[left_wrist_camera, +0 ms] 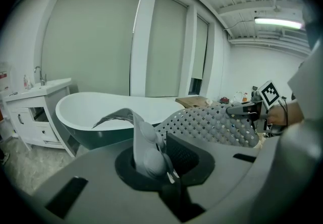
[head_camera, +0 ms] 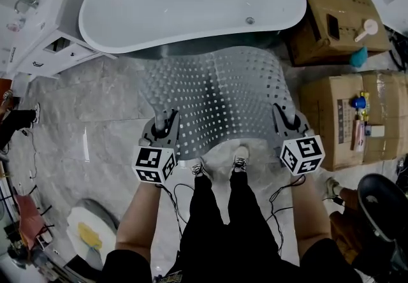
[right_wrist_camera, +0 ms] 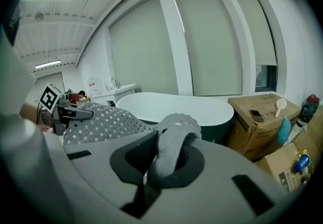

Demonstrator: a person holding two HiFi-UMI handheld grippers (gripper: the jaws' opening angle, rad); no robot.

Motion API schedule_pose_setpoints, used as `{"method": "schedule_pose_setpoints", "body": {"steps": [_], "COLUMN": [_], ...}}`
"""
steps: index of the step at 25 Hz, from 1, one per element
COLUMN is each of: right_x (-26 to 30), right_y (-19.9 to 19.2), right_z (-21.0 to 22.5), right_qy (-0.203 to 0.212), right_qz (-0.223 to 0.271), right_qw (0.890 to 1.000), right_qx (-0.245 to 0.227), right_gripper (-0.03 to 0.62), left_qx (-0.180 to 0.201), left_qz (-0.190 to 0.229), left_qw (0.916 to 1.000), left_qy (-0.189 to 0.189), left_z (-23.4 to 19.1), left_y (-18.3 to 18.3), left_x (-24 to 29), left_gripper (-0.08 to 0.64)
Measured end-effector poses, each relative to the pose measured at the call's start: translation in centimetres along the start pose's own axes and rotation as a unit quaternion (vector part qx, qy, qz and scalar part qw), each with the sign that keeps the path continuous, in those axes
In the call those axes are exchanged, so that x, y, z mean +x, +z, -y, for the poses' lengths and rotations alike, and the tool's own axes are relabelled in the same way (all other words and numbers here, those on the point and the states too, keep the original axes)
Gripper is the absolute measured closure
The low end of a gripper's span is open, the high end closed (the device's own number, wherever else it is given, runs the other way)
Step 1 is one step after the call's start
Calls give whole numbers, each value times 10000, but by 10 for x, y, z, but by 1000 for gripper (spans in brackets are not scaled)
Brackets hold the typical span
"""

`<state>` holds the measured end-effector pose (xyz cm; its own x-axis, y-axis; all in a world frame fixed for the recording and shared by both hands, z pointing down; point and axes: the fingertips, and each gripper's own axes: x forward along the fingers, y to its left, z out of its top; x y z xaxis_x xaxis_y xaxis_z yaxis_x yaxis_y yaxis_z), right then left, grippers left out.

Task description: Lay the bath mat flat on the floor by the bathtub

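While left gripper (head_camera: 164, 127) and right gripper (head_camera: 285, 121) each clamp a near corner of the perforated bath mat (head_camera: 223, 90), it arches over the floor (head_camera: 102, 97) beside the bathtub (head_camera: 191, 1). Lower both evenly, mat taut, far edge down first, parallel to tub; then release.

I see a grey mat (head_camera: 223, 90) dotted with square holes, a white tub (head_camera: 191, 1), a grey-veined marble floor (head_camera: 108, 103), brown boxes (head_camera: 335, 113).

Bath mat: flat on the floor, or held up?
Held up: bath mat arches between left gripper and right gripper, each clamping its edge.
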<state>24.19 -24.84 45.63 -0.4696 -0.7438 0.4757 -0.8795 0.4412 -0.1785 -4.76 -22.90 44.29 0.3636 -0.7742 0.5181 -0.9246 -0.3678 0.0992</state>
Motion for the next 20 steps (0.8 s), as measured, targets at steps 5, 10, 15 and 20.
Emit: {"method": "schedule_pose_setpoints", "body": {"steps": [5, 10, 15, 20], "right_x": [24, 47, 77, 109], "right_y": [-29, -59, -84, -115], "right_z": [-11, -12, -8, 4], "right_qy": [-65, -89, -94, -21], "right_qz": [-75, -203, -315, -361], "right_qw": [9999, 9996, 9994, 9993], "right_qx": [17, 156, 128, 53], "right_gripper": [563, 563, 563, 563], "left_qx": [73, 126, 152, 193], "left_qz": [-106, -274, -380, -449], "left_qw": [9999, 9995, 9992, 9988], "left_qy": [-24, -48, -30, 30], "left_z": [-22, -38, -56, -66], "left_y": [-37, -72, -99, -131], "left_x": [14, 34, 57, 87], "left_gripper": [502, 502, 502, 502]}}
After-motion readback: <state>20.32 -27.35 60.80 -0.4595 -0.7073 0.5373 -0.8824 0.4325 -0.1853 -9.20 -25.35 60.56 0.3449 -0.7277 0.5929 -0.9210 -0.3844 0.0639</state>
